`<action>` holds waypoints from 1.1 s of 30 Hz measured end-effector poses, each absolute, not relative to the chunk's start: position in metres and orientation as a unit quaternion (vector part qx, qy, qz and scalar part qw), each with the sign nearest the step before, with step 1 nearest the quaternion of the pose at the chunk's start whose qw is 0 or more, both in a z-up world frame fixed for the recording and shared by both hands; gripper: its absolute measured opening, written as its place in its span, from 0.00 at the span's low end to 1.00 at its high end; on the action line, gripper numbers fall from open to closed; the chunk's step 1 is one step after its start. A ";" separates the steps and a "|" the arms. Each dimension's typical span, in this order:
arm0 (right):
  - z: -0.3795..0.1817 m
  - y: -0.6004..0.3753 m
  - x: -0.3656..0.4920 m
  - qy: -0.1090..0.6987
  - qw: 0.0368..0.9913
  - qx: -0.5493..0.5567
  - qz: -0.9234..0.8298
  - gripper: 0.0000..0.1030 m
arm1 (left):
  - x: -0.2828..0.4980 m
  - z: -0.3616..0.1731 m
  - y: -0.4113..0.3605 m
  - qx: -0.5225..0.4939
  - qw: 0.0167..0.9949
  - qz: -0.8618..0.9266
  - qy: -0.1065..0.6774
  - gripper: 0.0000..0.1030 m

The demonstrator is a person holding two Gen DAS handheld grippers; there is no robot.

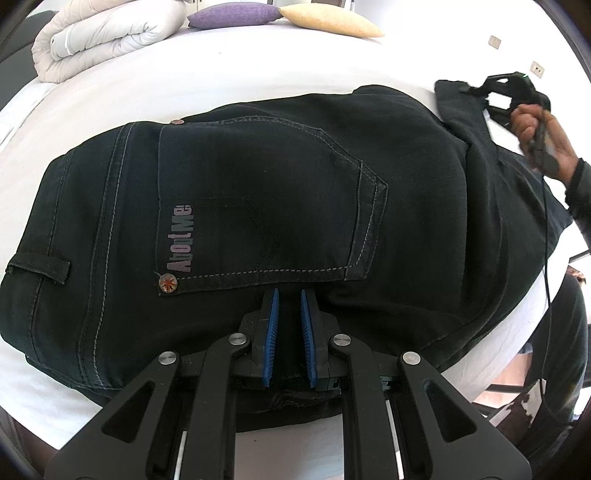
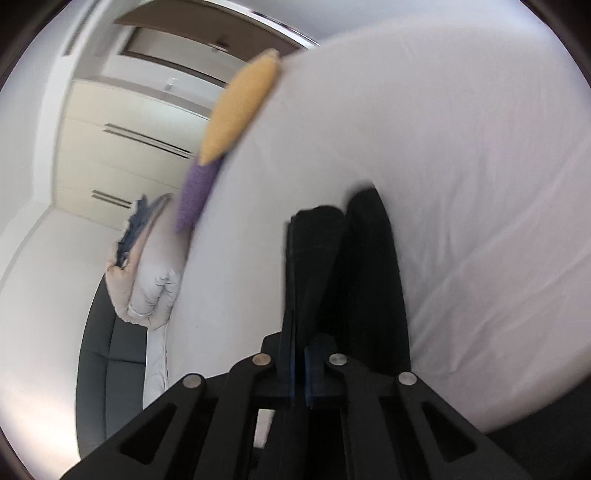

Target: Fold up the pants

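— What is seen of the pants (image 1: pixel 258 206)?

— Black jeans are laid flat on the white bed, seat side up. A back pocket with pale stitching, copper rivets and the print "AboutMe" is shown. The waistband is turned to the left.

— And the legs?

— The leg ends (image 2: pixel 325 266) are lifted off the sheet, doubled together.

A wide bed under a smooth white sheet (image 1: pixel 258 70) fills the bright, evenly lit room, with a rolled cream duvet (image 1: pixel 103 33), a purple woven cushion (image 1: pixel 236 14) and a pale yellow cushion (image 1: pixel 332 22) at its far edge; cream wardrobe doors with dark bar handles (image 2: pixel 122 147) line the wall.
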State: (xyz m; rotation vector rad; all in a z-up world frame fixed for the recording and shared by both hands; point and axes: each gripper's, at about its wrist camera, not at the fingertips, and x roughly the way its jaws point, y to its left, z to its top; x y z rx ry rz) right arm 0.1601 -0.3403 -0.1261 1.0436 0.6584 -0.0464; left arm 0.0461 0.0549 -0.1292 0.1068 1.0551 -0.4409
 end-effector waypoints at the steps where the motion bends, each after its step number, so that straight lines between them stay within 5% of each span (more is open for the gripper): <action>1: -0.112 -0.344 0.154 0.297 0.824 0.482 -0.022 0.04 | 0.045 -0.129 0.055 0.052 0.840 -0.207 0.498 0.12; 9: -0.047 -0.391 0.027 0.188 0.845 0.492 -0.088 0.04 | 0.042 -0.128 0.053 0.046 0.842 -0.203 0.498 0.12; 19: -0.155 -0.425 -0.112 0.198 0.758 0.597 -0.174 0.04 | 0.045 -0.123 0.060 0.039 0.840 -0.203 0.502 0.12; 26: -0.126 -0.425 -0.080 0.201 0.775 0.580 -0.153 0.05 | 0.045 -0.123 0.054 0.038 0.841 -0.194 0.503 0.12; 33: -0.023 -0.388 0.062 0.288 0.838 0.459 -0.066 0.05 | 0.050 -0.123 0.063 0.007 0.836 -0.198 0.511 0.12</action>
